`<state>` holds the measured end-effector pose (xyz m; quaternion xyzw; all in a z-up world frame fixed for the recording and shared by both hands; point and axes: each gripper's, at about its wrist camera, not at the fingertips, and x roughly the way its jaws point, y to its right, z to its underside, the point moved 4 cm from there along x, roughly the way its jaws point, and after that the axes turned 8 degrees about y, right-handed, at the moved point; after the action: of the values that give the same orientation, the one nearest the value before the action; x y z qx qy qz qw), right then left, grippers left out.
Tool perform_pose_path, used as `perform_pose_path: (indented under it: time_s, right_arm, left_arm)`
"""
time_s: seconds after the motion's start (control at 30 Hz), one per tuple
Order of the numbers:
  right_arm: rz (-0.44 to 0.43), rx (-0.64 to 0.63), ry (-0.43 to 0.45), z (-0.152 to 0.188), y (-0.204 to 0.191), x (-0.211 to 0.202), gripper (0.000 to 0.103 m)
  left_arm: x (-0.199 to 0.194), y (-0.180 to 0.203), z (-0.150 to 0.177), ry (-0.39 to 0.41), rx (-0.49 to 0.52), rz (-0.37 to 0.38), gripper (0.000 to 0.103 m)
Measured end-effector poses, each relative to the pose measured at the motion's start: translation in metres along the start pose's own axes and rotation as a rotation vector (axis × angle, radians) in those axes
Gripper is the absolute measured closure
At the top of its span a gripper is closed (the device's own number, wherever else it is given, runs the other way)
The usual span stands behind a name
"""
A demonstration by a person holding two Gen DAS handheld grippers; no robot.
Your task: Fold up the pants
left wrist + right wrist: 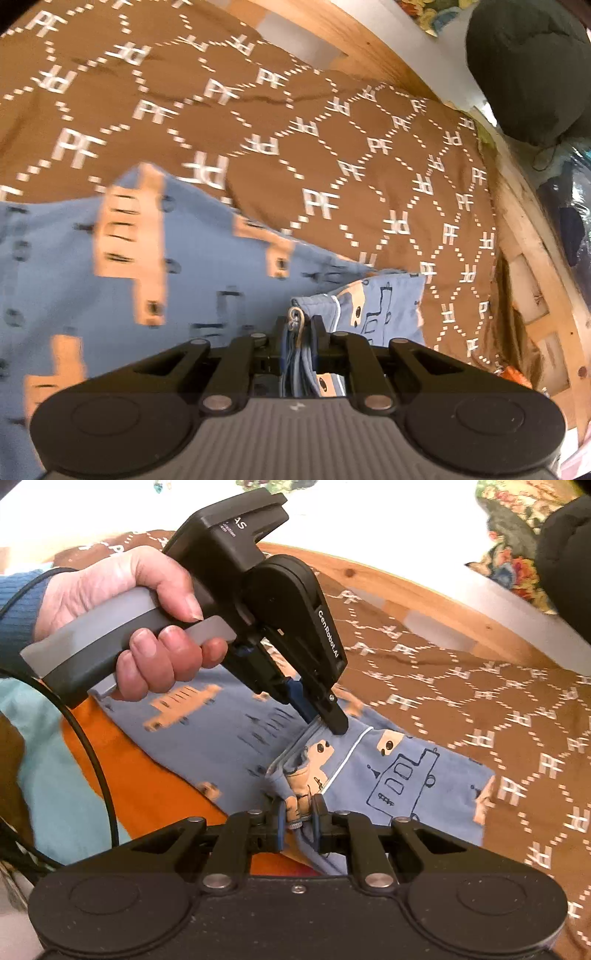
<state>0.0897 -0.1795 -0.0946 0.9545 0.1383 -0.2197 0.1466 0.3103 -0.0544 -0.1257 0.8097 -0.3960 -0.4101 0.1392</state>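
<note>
Both grippers pinched the same hem of the blue pants (399, 775): left gripper (325, 720) farther, right gripper (298, 812) nearer. Pants lay on brown bedspread (480, 686), long axis trailing leftward.

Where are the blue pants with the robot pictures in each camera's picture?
Left wrist view: the blue pants fill the lower left, with one edge pinched in the left gripper at bottom centre.
Right wrist view: they lie across the middle, pinched by the right gripper at the bottom.
Shared landmark: the brown patterned bedspread beneath them.
</note>
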Motion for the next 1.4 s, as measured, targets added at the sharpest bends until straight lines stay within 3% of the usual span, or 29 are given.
perform_pose_path:
  time_s: [0.2,0.47,0.57,0.63,0.67,0.7,0.77,0.87,1.0,1.07,1.13,1.23,1.3,1.4]
  right_arm:
    - [-0.115,-0.009,0.011,-0.017,-0.032,0.015,0.088]
    - [-0.174,-0.014,-0.013,-0.026,-0.056,0.042,0.088]
    - [-0.189,-0.022,-0.017,-0.019,-0.058,0.043,0.076]
    - [-0.202,-0.009,0.016,-0.018,-0.051,0.030,0.062]
    - [-0.182,-0.010,0.042,-0.017,-0.044,0.021,0.052]
    - [-0.117,-0.023,0.075,-0.016,-0.034,0.011,0.047]
    - [0.073,-0.096,0.087,-0.011,-0.011,0.002,0.032]
    - [0.279,-0.192,0.061,-0.006,0.031,0.009,0.031]
    - [0.334,-0.198,0.082,-0.011,0.065,0.045,0.030]
    - [0.330,-0.223,0.059,-0.006,0.070,0.070,0.032]
    - [0.385,-0.246,0.018,0.003,0.082,0.084,0.032]
    - [0.475,-0.108,-0.006,0.013,0.123,0.079,0.027]
    - [0.548,-0.082,-0.034,0.019,0.137,0.067,0.032]
    - [0.495,-0.002,0.046,0.009,0.124,0.029,0.035]
  left_arm:
    - [-0.024,-0.024,-0.004,0.010,0.016,-0.081,0.090]
    - [-0.036,-0.054,-0.003,0.045,0.021,-0.105,0.088]
    - [-0.039,-0.057,0.004,0.077,0.033,-0.127,0.063]
    - [-0.048,-0.054,0.008,0.121,0.067,-0.164,0.034]
    - [-0.054,-0.052,0.009,0.154,0.088,-0.192,0.028]
    - [-0.058,-0.050,0.011,0.193,0.112,-0.232,0.019]
    - [-0.060,-0.045,0.014,0.236,0.155,-0.281,0.017]
    - [-0.052,-0.035,0.017,0.286,0.180,-0.349,0.014]
    - [-0.037,-0.029,0.021,0.331,0.172,-0.449,0.013]
    - [-0.032,-0.035,0.025,0.341,0.160,-0.501,0.011]
    - [-0.031,-0.039,0.030,0.366,0.175,-0.509,0.011]
    - [-0.032,-0.041,0.033,0.370,0.235,-0.509,0.011]
    - [-0.037,-0.039,0.031,0.352,0.244,-0.513,0.011]
    - [-0.055,-0.029,0.030,0.371,0.259,-0.494,0.009]
